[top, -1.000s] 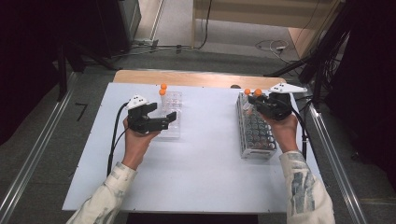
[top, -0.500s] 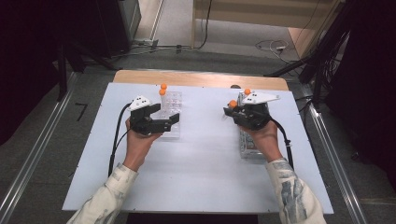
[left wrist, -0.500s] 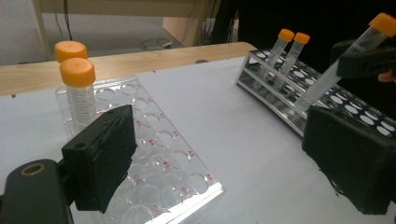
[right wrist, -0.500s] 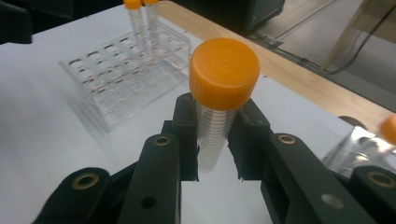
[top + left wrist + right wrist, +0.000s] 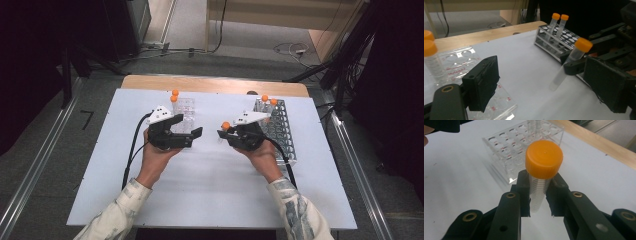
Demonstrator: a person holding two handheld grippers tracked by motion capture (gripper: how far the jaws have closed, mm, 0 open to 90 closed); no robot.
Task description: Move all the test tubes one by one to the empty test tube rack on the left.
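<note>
My right gripper (image 5: 225, 133) is shut on a clear tube with an orange cap (image 5: 226, 125), held a little above the white table between the two racks. In the right gripper view the tube (image 5: 543, 162) stands upright between my jaws (image 5: 539, 195). To its left, my left gripper (image 5: 187, 126) hangs open with nothing in it, over the near end of a clear plastic rack (image 5: 184, 107). Two orange-capped tubes (image 5: 174, 96) stand at that rack's far end. The left gripper view shows the held tube (image 5: 571, 62) tilted, beyond my wide-open left gripper (image 5: 546, 85).
A metal wire rack (image 5: 278, 131) at the right holds two orange-capped tubes (image 5: 269, 100) at its far end. A wooden strip (image 5: 210, 85) runs along the table's far edge. The near half of the white table (image 5: 210, 195) is bare around the forearms.
My right gripper has moved left from over the metal rack to the middle of the table, carrying the tube. The left gripper has stayed by the clear rack.
</note>
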